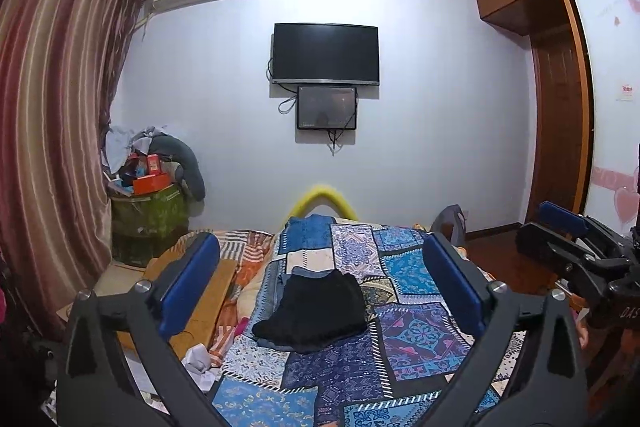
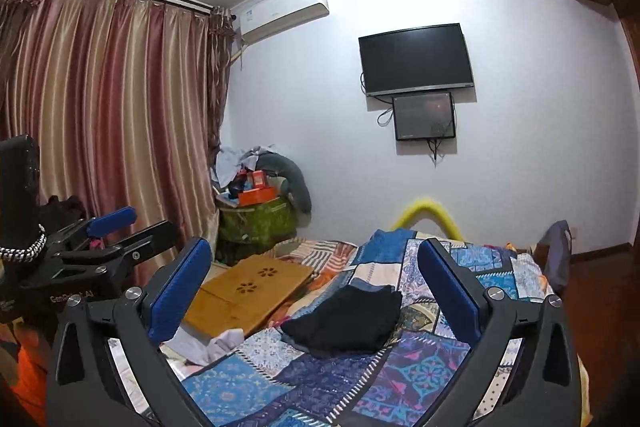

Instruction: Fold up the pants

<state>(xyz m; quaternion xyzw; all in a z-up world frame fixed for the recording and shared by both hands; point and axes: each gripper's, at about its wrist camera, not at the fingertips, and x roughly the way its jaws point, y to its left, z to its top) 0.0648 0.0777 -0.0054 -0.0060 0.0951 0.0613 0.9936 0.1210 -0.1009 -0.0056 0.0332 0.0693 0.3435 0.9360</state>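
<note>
Black pants (image 1: 316, 311) lie folded in a compact pile on the blue patchwork bedspread (image 1: 412, 331), atop a folded blue denim garment whose edge (image 1: 308, 270) shows. They also show in the right wrist view (image 2: 348, 319). My left gripper (image 1: 320, 275) is open and empty, held above and in front of the pile. My right gripper (image 2: 316, 283) is open and empty, also held above the bed short of the pile. Each gripper appears at the edge of the other's view, the right one (image 1: 560, 227) and the left one (image 2: 116, 223).
A wooden lap tray (image 2: 248, 291) lies on the bed's left side, with white crumpled cloth (image 2: 224, 343) near it. A green bin piled with boxes and clothes (image 2: 256, 215) stands by the curtain (image 2: 100, 115). A TV (image 1: 325, 53) hangs on the far wall. A wardrobe (image 1: 560, 131) stands right.
</note>
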